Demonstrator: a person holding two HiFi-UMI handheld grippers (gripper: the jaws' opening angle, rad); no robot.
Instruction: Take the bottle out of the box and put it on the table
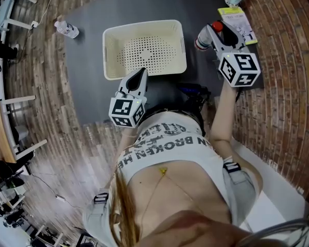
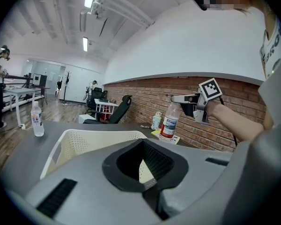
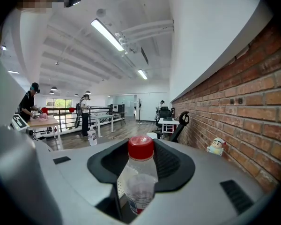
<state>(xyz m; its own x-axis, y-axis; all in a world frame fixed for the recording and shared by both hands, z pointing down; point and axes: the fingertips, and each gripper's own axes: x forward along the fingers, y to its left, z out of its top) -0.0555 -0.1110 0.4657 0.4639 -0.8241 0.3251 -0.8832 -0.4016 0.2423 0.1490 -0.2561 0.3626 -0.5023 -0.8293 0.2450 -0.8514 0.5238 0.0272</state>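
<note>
Right gripper (image 1: 211,32) jaws clamp the upright bottle (image 3: 138,175), just right of the box (image 1: 144,49); left gripper (image 1: 140,75) jaws apart, empty, over the box's near rim.

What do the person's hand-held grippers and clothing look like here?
The left hand-held gripper and right hand-held gripper are grey moulded plastic with black ribbed inner pads. Each carries a white cube with black square markers. The person wears a white T-shirt with dark lettering.
</note>
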